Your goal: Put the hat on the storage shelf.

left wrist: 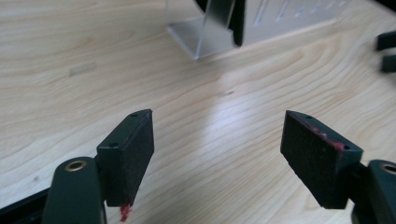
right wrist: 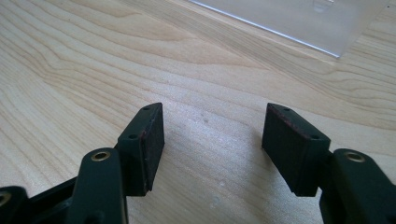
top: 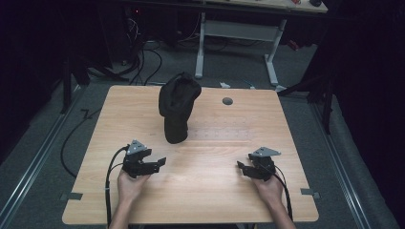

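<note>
Dark cap (top: 176,102) sits on a clear stand near the tabletop's far edge, left of centre, long axis upright, top tilted toward the far right. My left gripper (top: 160,162) and right gripper (top: 240,165) rest near the front edge, jaws wide apart, holding nothing.

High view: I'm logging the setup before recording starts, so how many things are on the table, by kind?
Dark cap draped on a clear stand: 1
Clear stand: 1
Hand-held gripper: 2, left hand-held gripper and right hand-held gripper, both open and holding nothing
Total: 4
</note>
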A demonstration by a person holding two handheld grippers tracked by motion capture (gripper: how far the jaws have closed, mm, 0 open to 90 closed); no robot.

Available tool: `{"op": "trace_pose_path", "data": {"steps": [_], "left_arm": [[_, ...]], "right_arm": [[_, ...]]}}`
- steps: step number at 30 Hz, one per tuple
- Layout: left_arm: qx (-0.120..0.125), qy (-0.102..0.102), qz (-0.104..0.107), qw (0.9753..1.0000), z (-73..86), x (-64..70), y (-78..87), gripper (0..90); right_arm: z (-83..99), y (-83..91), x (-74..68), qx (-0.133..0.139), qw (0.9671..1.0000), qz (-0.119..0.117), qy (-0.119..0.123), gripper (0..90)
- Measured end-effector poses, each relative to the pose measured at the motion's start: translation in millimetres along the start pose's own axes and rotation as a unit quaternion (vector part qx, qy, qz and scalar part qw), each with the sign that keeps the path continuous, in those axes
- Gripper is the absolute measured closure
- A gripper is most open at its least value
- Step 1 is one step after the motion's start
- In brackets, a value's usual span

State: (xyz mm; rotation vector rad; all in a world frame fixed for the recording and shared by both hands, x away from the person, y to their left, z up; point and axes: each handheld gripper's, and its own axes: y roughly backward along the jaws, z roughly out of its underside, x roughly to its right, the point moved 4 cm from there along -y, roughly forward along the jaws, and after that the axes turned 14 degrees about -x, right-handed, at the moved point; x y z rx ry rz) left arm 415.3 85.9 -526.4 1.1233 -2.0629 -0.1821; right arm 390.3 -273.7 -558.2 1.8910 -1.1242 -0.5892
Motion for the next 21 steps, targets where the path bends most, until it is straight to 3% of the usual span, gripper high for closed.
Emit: {"op": "trace_pose_path", "data": {"steps": [7, 11, 14, 21], "left_arm": [[-0.004, -0.026, -0.063, 0.9977, 12.3, -14.3, -10.7, 25.7], [-0.007, -0.05, -0.099, 0.9938, 21.7, -20.2, -17.1, 25.5], [0.005, -0.043, -0.1, 0.9941, 22.7, -20.8, -15.6, 25.0], [0.005, -0.039, -0.101, 0.994, 23.2, -21.1, -14.8, 23.1]], "right_arm": [[0.0, 0.0, -0.1, 0.0, 1.0, 0.0, 0.0, 39.1], [0.0, 0.0, -0.1, 0.0, 1.0, 0.0, 0.0, 39.1], [0.0, 0.0, -0.1, 0.0, 1.0, 0.0, 0.0, 39.1], [0.0, -0.1, -0.3, 0.0, 1.0, 0.0, -0.002, 39.1]]}}
